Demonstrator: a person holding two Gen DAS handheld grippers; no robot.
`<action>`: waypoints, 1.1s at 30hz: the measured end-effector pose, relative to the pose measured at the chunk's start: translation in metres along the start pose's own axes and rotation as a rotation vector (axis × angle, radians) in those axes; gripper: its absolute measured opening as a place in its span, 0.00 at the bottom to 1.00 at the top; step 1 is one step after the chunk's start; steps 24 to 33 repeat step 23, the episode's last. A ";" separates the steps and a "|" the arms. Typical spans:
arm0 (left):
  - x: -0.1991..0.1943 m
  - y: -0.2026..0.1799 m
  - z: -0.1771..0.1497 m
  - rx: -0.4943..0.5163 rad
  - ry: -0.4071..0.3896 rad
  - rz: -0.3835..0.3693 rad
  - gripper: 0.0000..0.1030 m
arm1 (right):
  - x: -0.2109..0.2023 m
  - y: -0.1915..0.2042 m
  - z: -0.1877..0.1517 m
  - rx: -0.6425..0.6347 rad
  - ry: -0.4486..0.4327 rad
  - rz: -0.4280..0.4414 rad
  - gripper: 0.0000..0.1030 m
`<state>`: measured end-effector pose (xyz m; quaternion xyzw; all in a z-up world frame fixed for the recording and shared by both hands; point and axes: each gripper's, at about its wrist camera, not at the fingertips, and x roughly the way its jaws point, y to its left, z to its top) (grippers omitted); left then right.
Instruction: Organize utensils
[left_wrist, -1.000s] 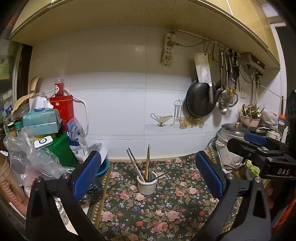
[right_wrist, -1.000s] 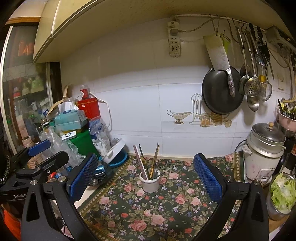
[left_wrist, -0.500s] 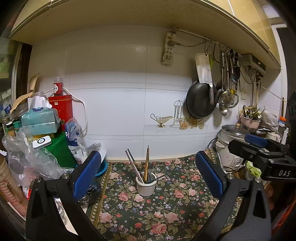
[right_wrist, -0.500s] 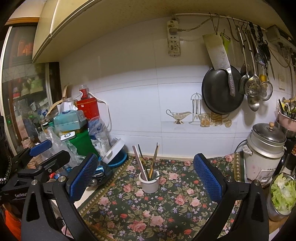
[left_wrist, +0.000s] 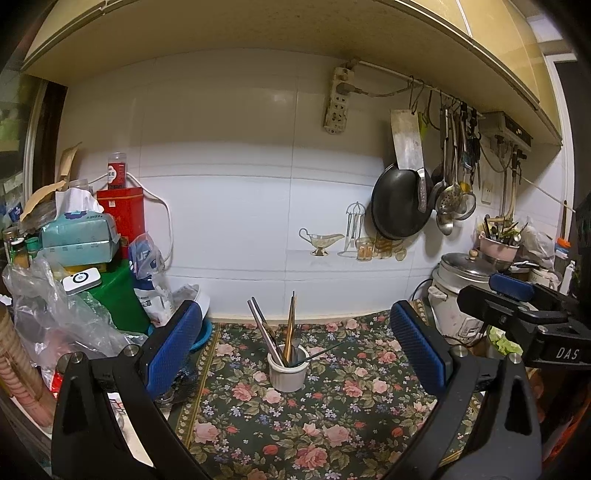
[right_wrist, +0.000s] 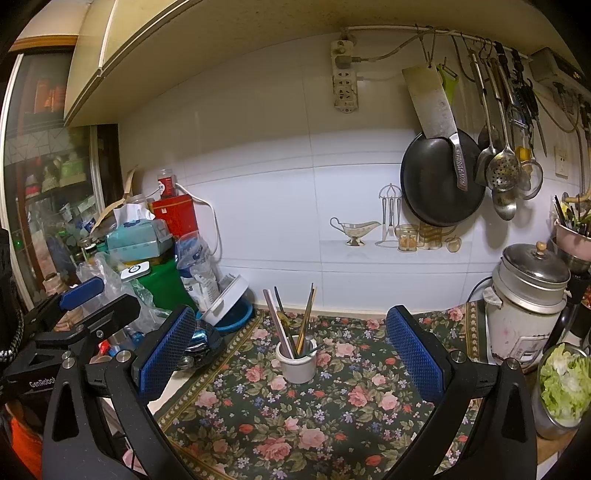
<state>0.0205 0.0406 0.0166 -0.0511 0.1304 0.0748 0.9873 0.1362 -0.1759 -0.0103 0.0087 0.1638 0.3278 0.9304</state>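
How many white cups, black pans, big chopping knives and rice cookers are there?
white cup: 1
black pan: 1
chopping knife: 1
rice cooker: 1
Total: 4

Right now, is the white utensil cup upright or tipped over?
Upright. The white cup stands on its base on the floral mat, mouth up, with chopsticks sticking out the top.
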 end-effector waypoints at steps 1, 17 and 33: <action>0.000 0.000 0.000 -0.004 -0.003 -0.002 0.99 | 0.000 0.000 0.000 0.001 -0.001 0.000 1.00; -0.002 0.002 0.001 -0.035 -0.001 -0.018 0.99 | -0.004 0.002 0.001 0.003 -0.008 -0.008 1.00; -0.001 0.000 0.000 -0.023 0.003 -0.023 0.99 | -0.004 0.002 0.002 0.005 -0.006 -0.011 1.00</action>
